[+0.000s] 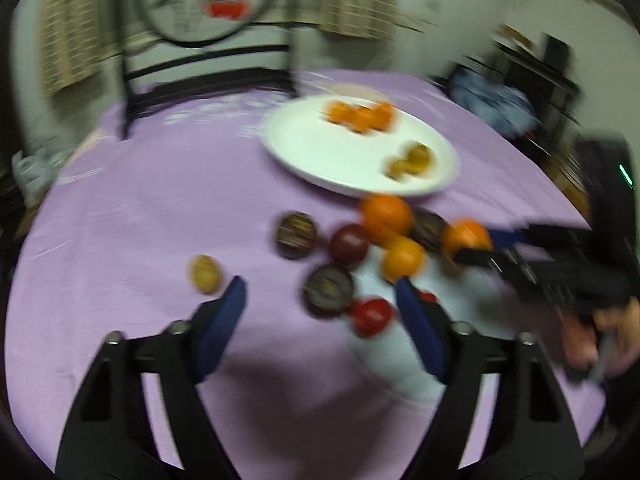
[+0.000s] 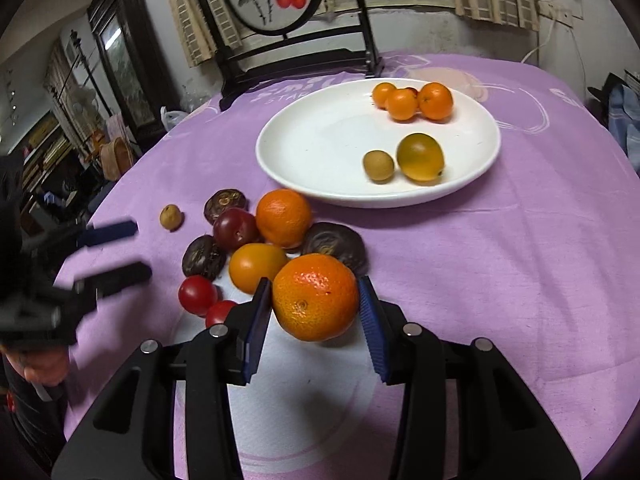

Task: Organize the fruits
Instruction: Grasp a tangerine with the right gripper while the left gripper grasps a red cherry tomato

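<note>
Fruits — three oranges (image 2: 414,101), two others — in white plate (image 2: 312,152)

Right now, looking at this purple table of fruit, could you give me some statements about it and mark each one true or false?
1. The round white plate holds three small orange fruits. True.
2. The right hand-held gripper has a large orange mandarin between its blue pads. True.
3. The small tan round fruit on the purple tablecloth lies on the plate. False: it sits on the cloth, apart from the plate.
4. The left hand-held gripper grips a red tomato. False: nothing is clamped in it.
5. The plate is empty apart from the orange fruits. False: a green-yellow fruit lies there too.
</note>
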`<state>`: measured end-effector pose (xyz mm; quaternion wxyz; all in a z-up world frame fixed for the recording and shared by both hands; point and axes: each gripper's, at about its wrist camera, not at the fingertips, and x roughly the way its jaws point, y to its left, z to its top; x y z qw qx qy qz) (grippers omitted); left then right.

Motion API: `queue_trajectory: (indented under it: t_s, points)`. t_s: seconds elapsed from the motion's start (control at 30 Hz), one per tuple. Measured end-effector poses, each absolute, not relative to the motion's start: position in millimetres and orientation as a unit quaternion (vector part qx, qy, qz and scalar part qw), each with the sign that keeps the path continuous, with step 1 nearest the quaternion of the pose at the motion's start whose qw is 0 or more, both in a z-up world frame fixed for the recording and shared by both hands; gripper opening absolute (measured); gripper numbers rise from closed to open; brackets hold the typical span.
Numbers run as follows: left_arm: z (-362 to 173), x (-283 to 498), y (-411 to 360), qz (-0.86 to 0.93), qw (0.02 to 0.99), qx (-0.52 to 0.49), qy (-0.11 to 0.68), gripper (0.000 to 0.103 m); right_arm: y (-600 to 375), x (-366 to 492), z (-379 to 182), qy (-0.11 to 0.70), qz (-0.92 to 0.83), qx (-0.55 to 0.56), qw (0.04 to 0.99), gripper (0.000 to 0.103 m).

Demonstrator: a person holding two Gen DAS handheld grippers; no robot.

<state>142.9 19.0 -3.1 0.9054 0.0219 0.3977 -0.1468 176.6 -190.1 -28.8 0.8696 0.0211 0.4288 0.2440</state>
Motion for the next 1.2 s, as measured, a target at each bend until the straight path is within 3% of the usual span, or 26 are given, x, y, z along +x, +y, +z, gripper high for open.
queue_trajectory:
  t_s: [0.07,0.17,0.27,1.2]
  points:
    - [-8,137,9,-0.167,0.9,0.043,0.401,0.054,-192,177,-29,0.431,0.242,0.024,0.869,0.044]
    - [-19,133,-4,-0.188,0.887,0.074,0.416,0.04,-192,176,-29,0.431,0.242,0.024,0.869,0.044]
    - [-29,129,-13,-0.196,0.877,0.094,0.428,0.034,-191,175,-29,0.429,0.241,0.019,0.87,0.044]
    - [-49,158,-36,-0.163,0.88,0.136,0.425,0.03,-195,175,-25,0.422,0.23,0.022,0.876,0.044]
